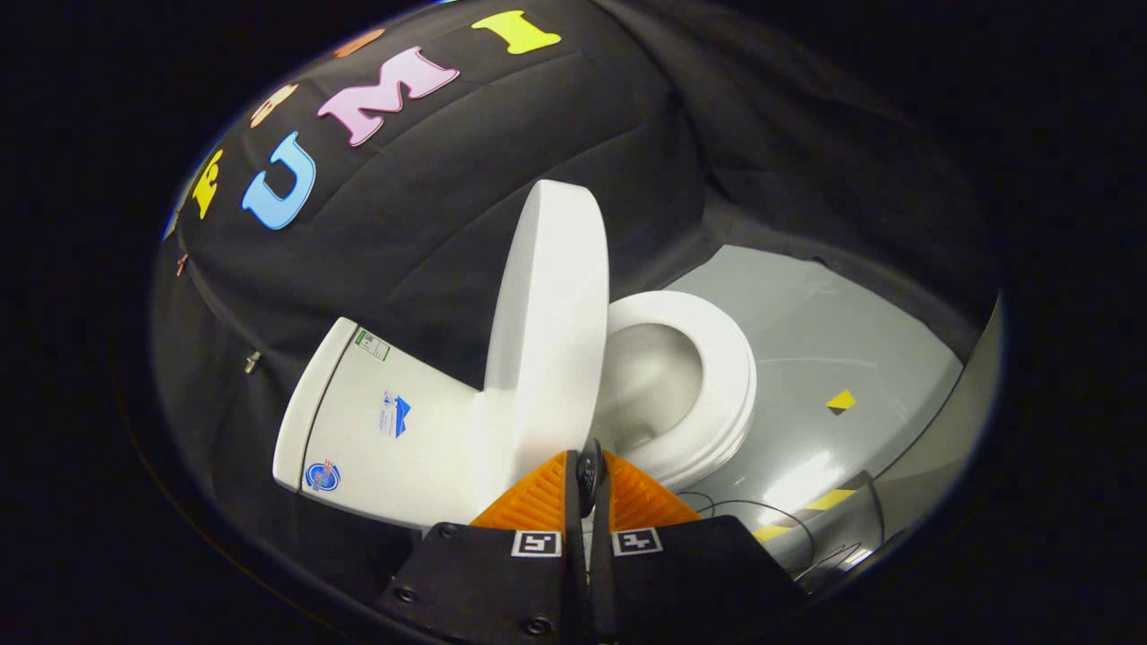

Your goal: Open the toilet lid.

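The view is tilted, so the white toilet lies sideways across it. Its lid point(551, 331) is raised and stands close to upright next to the tank point(385, 439). The seat ring point(717, 376) stays down on the bowl point(645, 376), whose inside shows. My gripper point(588, 470) is shut, its orange fingers point(538, 502) pressed together with only a small dark tip between them. The tips sit just short of the lid's lower edge, near the hinge. I cannot tell whether they touch the lid.
Grey floor point(833, 331) spreads beyond the seat, with a small yellow marker point(840, 400) on it. A yellow tape strip point(829, 500) and thin cables point(744, 511) lie near the fingers. Black cloth hangs behind the tank and lid.
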`<state>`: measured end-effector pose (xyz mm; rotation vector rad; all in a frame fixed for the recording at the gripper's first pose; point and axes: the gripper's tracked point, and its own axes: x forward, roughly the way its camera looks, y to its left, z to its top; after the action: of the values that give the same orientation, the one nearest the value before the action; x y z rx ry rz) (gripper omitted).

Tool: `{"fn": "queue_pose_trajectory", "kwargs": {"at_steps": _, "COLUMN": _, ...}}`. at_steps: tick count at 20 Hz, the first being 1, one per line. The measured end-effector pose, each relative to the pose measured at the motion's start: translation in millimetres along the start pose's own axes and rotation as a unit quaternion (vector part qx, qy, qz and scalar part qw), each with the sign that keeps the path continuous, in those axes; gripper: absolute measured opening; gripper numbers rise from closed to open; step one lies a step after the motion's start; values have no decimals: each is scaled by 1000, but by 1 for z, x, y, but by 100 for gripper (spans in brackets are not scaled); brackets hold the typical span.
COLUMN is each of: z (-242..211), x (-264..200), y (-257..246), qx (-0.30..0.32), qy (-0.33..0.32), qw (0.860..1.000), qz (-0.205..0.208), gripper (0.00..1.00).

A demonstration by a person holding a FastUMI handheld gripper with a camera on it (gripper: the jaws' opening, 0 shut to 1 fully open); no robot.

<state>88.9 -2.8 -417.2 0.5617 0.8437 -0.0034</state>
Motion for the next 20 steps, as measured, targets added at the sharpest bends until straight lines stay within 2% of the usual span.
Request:
{"fn": "queue_pose_trajectory", "kwargs": {"at_steps": 3, "z": 4, "x": -11, "y": 23, "qx": -50, "qy": -28, "qw": 997, "qz": -45, "gripper": 7}}
{"fn": "queue_pose_trajectory", "kwargs": {"at_steps": 7, "z": 6, "x": -24, "y": 59, "qx": -81, "qy": -58, "qw": 992, "qz": -74, "gripper": 7}}
{"fn": "queue_pose_trajectory", "kwargs": {"at_steps": 12, "z": 3, "x": -33, "y": 103, "qx": -81, "qy": -83, "qw": 990, "qz": -80, "gripper": 5}}
{"fn": "queue_pose_trajectory", "kwargs": {"at_steps": 20, "z": -16, "x": -45, "y": 180, "qx": -159, "qy": -123, "qw": 976, "qz": -85, "gripper": 5}}
